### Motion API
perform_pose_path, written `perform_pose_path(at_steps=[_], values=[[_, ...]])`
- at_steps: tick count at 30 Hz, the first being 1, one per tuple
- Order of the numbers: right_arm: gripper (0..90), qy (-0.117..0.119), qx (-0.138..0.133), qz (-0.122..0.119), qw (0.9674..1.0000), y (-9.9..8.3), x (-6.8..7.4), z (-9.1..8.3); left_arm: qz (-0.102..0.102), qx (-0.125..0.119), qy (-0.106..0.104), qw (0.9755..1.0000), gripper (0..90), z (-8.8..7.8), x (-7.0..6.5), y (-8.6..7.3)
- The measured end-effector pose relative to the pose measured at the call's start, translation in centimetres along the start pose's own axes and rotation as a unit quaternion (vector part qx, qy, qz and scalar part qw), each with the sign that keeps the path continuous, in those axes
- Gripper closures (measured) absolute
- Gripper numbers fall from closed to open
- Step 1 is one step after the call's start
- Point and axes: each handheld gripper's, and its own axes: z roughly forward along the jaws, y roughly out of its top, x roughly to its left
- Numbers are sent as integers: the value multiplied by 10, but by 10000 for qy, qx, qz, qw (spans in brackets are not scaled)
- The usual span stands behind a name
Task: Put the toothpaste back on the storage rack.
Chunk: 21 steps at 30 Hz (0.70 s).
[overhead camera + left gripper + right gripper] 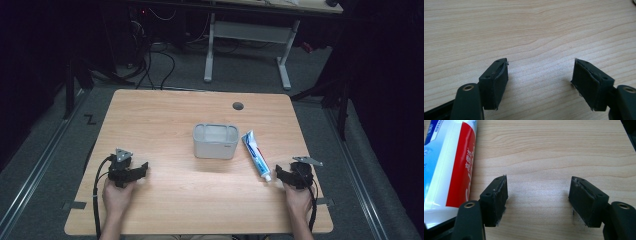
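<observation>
I hold the left gripper (142, 170) and right gripper (278, 172) low and level, both with jaws spread wide.

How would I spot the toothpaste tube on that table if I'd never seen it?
Find the wooden table, then the grey bin near its middle. Just right of the bin lies the tube, flat and slanted, its cap toward the right tongs. It is the one white thing there with blue and red print.
</observation>
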Motion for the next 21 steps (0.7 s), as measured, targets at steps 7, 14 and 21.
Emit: perform_pose_path(at_steps=[7, 14, 21], values=[[331, 36, -26, -90, 10000, 1, 3, -6, -87, -33, -48, 9999, 293, 0, 2, 0], [381, -24, -296, -334, 9990, 1, 10, -18, -38, -19, -6, 10000, 294, 0, 1, 0], [391, 63, -398, -340, 9986, 1, 12, -25, -82, -23, -37, 10000, 293, 0, 1, 0]])
